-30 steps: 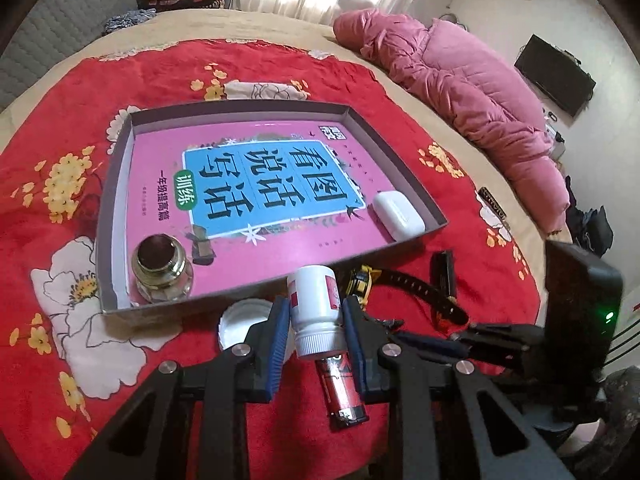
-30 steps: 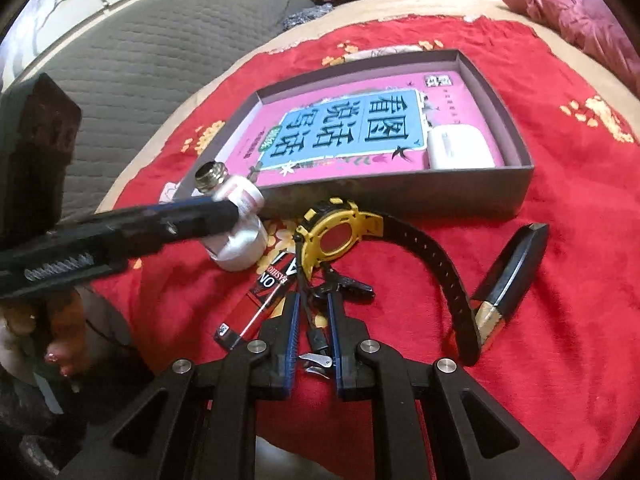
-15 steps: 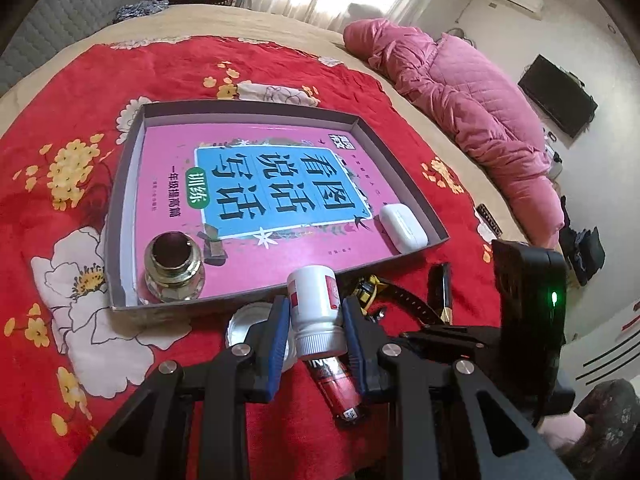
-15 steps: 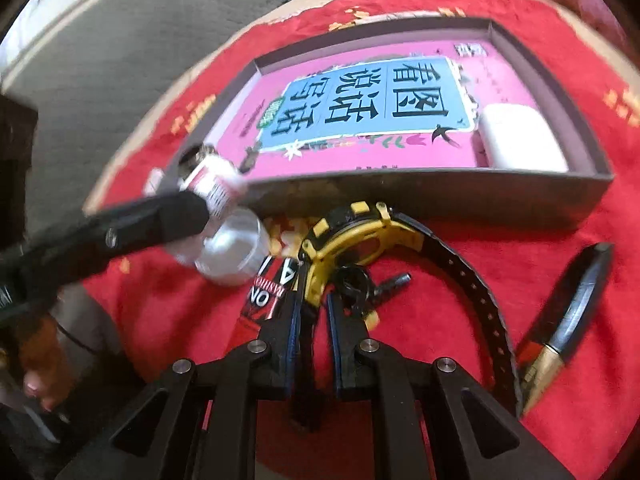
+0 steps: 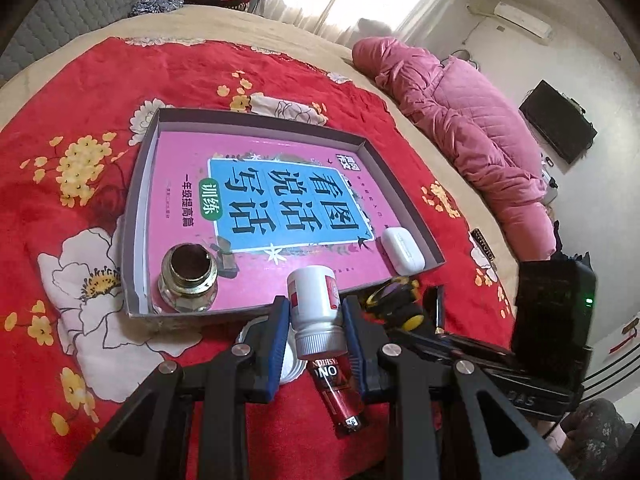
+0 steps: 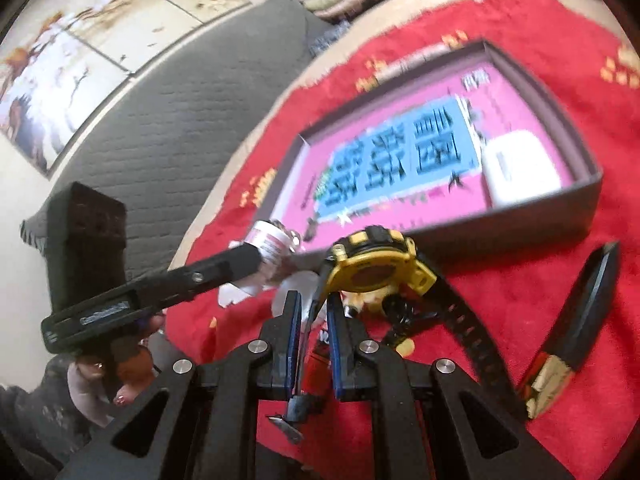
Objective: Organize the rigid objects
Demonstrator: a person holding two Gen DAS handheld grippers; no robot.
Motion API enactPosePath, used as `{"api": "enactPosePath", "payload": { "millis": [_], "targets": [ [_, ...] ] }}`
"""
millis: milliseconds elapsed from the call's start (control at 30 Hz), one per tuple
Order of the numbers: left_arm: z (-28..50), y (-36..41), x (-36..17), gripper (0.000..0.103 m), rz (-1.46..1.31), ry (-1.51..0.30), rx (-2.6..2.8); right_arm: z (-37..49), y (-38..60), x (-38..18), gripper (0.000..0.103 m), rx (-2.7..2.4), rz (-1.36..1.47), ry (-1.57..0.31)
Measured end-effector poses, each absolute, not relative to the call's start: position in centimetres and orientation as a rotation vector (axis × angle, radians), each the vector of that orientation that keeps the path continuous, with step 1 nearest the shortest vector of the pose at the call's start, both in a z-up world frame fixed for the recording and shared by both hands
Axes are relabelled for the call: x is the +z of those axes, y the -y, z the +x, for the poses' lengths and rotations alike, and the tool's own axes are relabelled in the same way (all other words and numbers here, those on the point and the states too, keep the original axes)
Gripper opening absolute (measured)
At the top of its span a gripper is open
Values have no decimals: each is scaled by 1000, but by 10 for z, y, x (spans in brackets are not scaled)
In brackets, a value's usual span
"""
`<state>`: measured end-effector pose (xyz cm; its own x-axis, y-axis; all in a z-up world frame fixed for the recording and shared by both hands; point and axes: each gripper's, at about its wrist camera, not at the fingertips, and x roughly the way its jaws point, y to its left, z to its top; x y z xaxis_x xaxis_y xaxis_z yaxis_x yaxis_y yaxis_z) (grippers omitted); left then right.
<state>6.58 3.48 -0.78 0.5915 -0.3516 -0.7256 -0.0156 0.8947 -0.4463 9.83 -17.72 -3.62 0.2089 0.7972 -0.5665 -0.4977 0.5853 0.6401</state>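
Both hands loaded, heading for the tray.
Your left gripper [image 5: 314, 330] clamped the white bottle [image 5: 316, 307] over the tray [image 5: 138, 184] front edge; your right gripper [image 6: 313, 330] pinched the yellow watch [image 6: 376, 268] strap and just lifted it off the red blanket [image 6: 520, 300]. Neither placed yet.

Left wrist view: looking steeply down along its own fingers, close above the near wall of the grey tray [image 5: 136, 196] on the red floral blanket [image 5: 60, 128], facing the window. Right wrist view: lower, tilted, blurred, facing the tray [image 6: 576, 104] from its right. Shared: tray, white bottle [image 5: 316, 300] [image 6: 266, 246], yellow watch [image 5: 400, 300] [image 6: 378, 266].
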Motion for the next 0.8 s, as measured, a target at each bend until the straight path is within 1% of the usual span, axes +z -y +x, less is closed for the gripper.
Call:
{"api": "enactPosePath", "payload": {
  "millis": [133,333,533,567,633,700,733,800],
  "targets": [
    [65,-36,-5,28,-437,-913,-204,94,185,-15,12,905,331,-914],
    [63,-36,-2,28,-441,-899,-203,95,194,6,12,891,340,-830],
    [63,-36,-4,28,-437,-906,-207,97,197,1,12,862,316,-856],
    [63,-35,-5,28,-438,-906,-209,97,195,0,15,849,294,-861],
    [63,-36,-5,28,-439,-902,-209,95,195,-1,16,828,260,-878],
    [64,-36,-5,28,-439,-905,-212,94,191,-6,24,821,256,-901],
    [64,-36,-6,28,-440,-905,-210,94,187,-9,30,815,241,-930],
    [64,-36,-6,28,-439,-907,-211,93,177,-13,34,792,186,-956]
  ]
}}
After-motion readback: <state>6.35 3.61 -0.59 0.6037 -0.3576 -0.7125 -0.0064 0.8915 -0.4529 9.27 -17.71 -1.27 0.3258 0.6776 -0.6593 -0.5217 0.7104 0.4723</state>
